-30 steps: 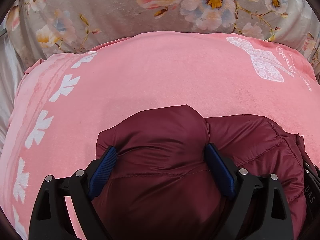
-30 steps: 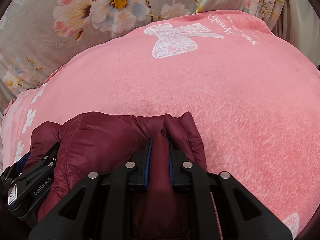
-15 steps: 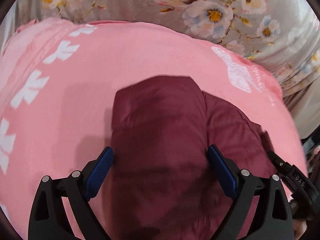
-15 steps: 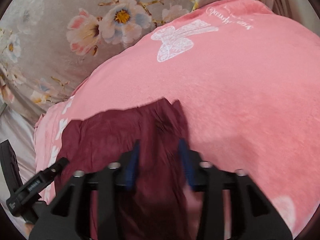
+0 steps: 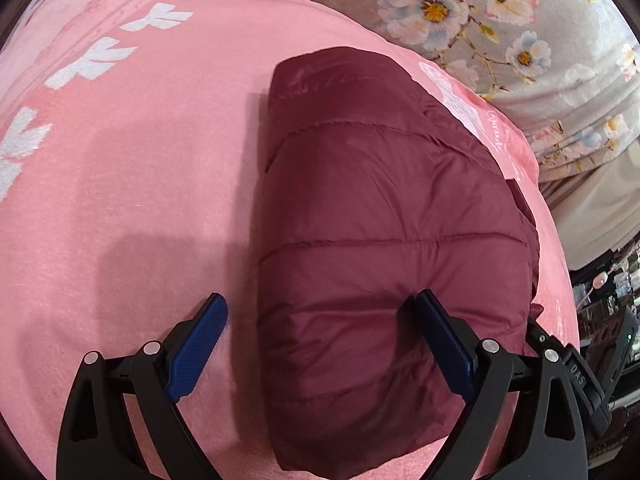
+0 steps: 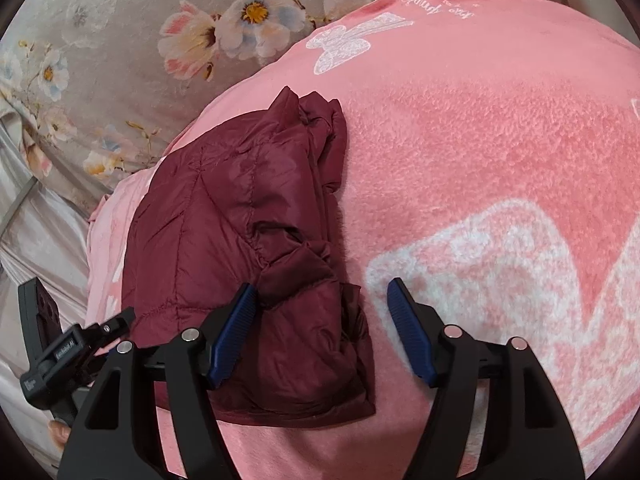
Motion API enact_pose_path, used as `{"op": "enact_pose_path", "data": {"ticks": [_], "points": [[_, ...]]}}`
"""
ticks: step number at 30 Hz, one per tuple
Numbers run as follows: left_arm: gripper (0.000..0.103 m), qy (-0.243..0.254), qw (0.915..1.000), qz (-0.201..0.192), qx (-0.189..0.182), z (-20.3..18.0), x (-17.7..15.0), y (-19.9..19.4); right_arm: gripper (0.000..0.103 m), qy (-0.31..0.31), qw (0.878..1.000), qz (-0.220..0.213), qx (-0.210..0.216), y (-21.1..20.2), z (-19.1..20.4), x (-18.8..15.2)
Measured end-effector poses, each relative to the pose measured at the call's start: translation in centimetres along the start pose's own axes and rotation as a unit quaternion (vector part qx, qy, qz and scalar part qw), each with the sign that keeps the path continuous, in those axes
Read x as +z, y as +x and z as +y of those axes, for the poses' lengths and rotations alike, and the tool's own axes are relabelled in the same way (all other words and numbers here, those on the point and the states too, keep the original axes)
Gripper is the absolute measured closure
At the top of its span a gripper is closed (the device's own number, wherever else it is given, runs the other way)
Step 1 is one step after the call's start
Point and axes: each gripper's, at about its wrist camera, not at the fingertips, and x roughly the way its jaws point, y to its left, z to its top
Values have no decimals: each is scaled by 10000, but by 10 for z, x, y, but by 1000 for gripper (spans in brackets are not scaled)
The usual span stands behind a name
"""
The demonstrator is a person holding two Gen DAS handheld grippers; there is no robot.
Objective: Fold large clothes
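Observation:
A maroon quilted puffer jacket (image 5: 380,240) lies folded into a compact bundle on a pink fleece blanket (image 5: 120,160). It also shows in the right wrist view (image 6: 240,220), with loose folds at its right edge. My left gripper (image 5: 320,344) is open and raised above the near end of the bundle, holding nothing. My right gripper (image 6: 320,332) is open above the bundle's right edge, holding nothing. The left gripper's body shows at the lower left of the right wrist view (image 6: 72,352).
The pink blanket (image 6: 480,160) has white leaf, bow and heart prints and lies on a grey floral bedsheet (image 5: 500,12). The sheet also shows in the right wrist view (image 6: 100,60). The bed's right edge and dark clutter (image 5: 608,300) lie beyond it.
My right gripper has opened and let go of the jacket. Both grippers have lifted and drawn back, so the folded bundle now lies free on the blanket.

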Motion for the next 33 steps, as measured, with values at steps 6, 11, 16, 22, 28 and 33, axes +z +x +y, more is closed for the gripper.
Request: {"op": "enact_pose_path", "data": {"ticks": [6, 11, 16, 22, 28, 33], "points": [[21, 309, 9994, 123, 61, -19, 4, 1, 47, 292, 9988, 191, 344, 15, 6, 7], [38, 650, 9970, 141, 397, -34, 6, -6, 83, 34, 9997, 175, 181, 4, 21, 6], [63, 1137, 9915, 95, 630, -50, 5, -24, 91, -282, 9995, -122, -115, -19, 42, 0], [72, 1509, 9858, -261, 682, -61, 0, -63, 92, -532, 9972, -479, -199, -50, 65, -13], [74, 1628, 9840, -473, 545, -69, 3, -90, 92, -657, 9950, -714, -224, -71, 79, -16], [75, 1699, 9820, -669, 475, -73, 7, -109, 92, -960, 9908, -905, -299, -84, 100, -13]]}}
